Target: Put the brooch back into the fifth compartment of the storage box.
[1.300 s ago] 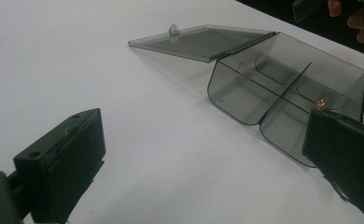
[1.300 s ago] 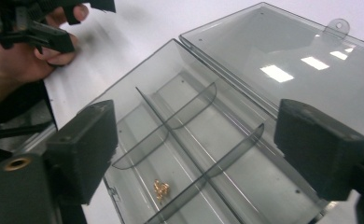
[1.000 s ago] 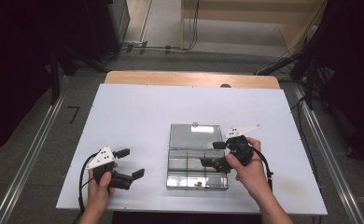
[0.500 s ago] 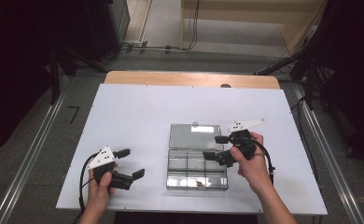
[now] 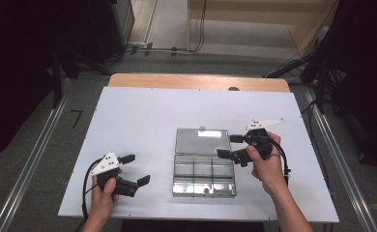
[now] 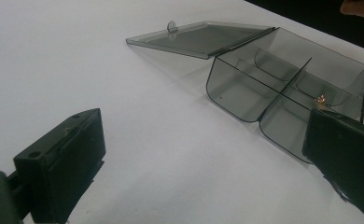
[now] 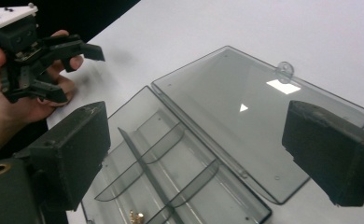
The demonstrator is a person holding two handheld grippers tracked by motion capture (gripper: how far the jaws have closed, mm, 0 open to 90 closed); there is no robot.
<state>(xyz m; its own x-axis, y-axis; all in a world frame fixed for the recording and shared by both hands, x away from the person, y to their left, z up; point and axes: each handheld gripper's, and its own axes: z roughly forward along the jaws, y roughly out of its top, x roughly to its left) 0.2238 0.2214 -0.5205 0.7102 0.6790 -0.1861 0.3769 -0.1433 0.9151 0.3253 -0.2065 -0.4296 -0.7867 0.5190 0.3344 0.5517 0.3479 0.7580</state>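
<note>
A clear grey compartment box (image 5: pixel 203 175) lies open on the white table (image 5: pixel 143 121), its lid (image 5: pixel 202 140) folded flat behind it. A small brass piece (image 5: pixel 206 190) sits in a near compartment; it also shows as the brass piece (image 6: pixel 321 99) and the brass piece (image 7: pixel 136 217). My left gripper (image 5: pixel 136 169) rests open near the front left, apart from the box (image 6: pixel 283 93), nothing between its jaws (image 6: pixel 203 158). My right gripper (image 5: pixel 228 146) hovers open over the box's right edge, its jaws (image 7: pixel 203 149) spread over the lid (image 7: pixel 259 116) and the box (image 7: pixel 171 182).
The table's wooden back edge (image 5: pixel 198 82) lies beyond the white top. Metal rails (image 5: pixel 27 164) run along the floor on both sides. In the right gripper view the other hand and its gripper (image 7: pixel 35 51) show at the upper left.
My right gripper has drawn back a little to the right and away from above the box's compartments. The left gripper has stayed in place.
</note>
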